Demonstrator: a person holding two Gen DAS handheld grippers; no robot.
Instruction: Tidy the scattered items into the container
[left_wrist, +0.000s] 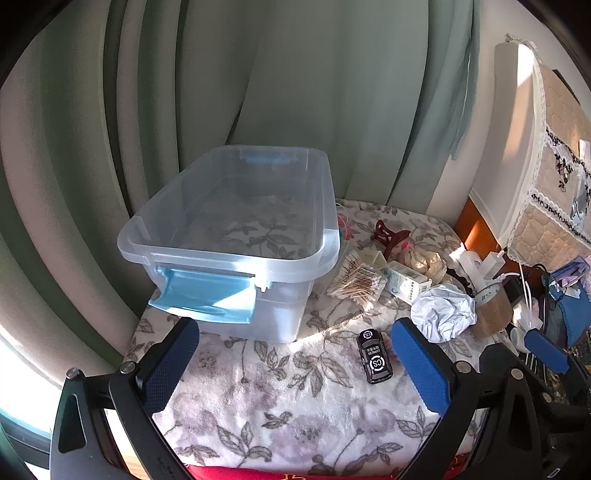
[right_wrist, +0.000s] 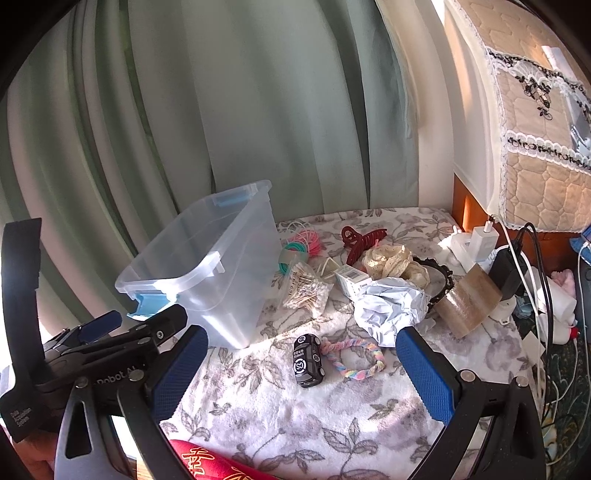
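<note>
We hold the left gripper (left_wrist: 295, 363) over the floral, fleecy cloth (left_wrist: 280, 406) that covers the worktop, its blue-padded jaws spread wide with nothing between them but cloth; the small black toy car (left_wrist: 374, 356) lies just inside the right-hand pad, not touched. The right gripper (right_wrist: 303, 363) hangs likewise, jaws fully apart — the same car and a pastel braided hair tie (right_wrist: 356, 356) lie between its pads, clear of both. The container (left_wrist: 236, 236), a clear, soft-cornered plastic bin with a pale blue latch, stands empty beyond the left gripper, near the green curtain (left_wrist: 258, 92). To its right the clutter sits close together: a clear bag of cotton swabs (left_wrist: 356, 282), a small white carton (left_wrist: 406, 282), a dark red claw clip (left_wrist: 388, 232), crumpled white paper (left_wrist: 441, 314) — and thin coloured elastic bands (right_wrist: 303, 243) beside the bin's wall.
</note>
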